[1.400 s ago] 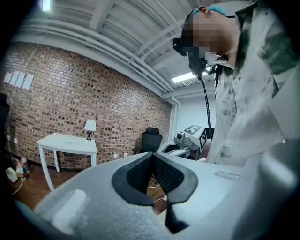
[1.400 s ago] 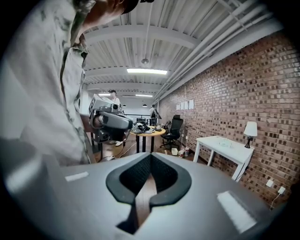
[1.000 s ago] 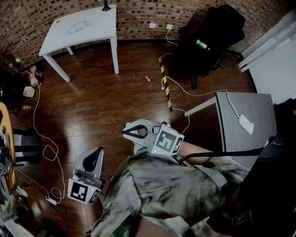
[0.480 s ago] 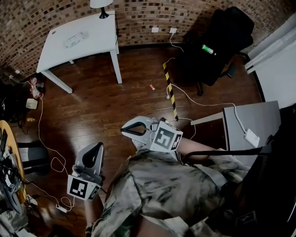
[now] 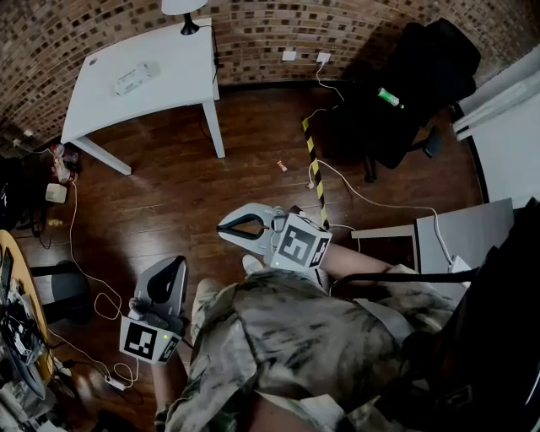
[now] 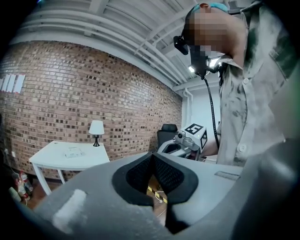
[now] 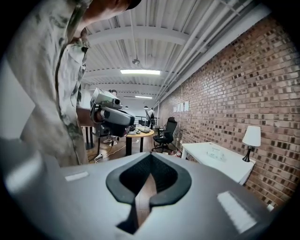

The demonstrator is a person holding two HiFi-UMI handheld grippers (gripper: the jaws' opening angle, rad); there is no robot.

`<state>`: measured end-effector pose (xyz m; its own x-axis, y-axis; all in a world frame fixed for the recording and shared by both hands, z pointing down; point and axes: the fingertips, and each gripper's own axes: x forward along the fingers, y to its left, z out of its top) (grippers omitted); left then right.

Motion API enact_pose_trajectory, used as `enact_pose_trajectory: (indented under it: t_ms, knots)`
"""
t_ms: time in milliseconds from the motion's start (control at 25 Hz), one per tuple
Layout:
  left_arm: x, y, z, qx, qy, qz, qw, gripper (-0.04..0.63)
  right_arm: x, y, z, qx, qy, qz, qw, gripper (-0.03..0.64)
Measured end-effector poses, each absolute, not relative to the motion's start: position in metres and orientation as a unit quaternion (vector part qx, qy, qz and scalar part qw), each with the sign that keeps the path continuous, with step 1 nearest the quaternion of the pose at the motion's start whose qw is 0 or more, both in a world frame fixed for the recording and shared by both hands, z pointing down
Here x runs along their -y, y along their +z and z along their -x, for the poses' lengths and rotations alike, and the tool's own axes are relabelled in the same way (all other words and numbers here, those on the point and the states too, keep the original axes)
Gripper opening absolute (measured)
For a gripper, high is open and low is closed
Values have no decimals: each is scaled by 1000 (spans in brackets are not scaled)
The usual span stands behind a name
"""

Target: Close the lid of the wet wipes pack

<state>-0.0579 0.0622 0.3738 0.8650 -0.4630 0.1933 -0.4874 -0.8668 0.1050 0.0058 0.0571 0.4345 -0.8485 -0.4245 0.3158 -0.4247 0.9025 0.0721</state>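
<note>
The wet wipes pack [image 5: 135, 78] lies flat on a white table [image 5: 177, 63] at the far left of the room, well away from both grippers. It is too small to tell how its lid stands. It also shows as a small pale pack [image 6: 72, 151] in the left gripper view and as the same pack [image 7: 216, 152] in the right gripper view. My left gripper [image 5: 171, 272] hangs low over the wooden floor, shut and holding nothing. Held in front of the person's body, my right gripper [image 5: 223, 229] points left and is shut with nothing in it.
A lamp [image 5: 184, 10] stands at the white table's back edge. A black office chair [image 5: 405, 76] is at the far right, with a yellow-black strip [image 5: 314, 169] and cables on the floor beside it. A grey table [image 5: 472, 232] is at right, a cluttered round table [image 5: 17, 312] at left.
The view has shifted toward the white table, which now sits lower and larger in the head view. Both grippers stay shut and hold about the same pose.
</note>
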Motion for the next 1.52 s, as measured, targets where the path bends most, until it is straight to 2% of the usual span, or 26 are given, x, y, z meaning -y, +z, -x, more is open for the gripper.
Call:
enact_pose_trajectory:
  t_ms: [480,1160,1520]
  knots:
    - [49,382,93,230,67,-968,80,0,48,445,29,956,3,-235,178,3]
    - [216,371,188,179,59,-980,61,0,216,430,133,946,-17,-274,172,3]
    - [262,383,199,191,64,-977,71,0,264,433,137,943,-19,-276,182,3]
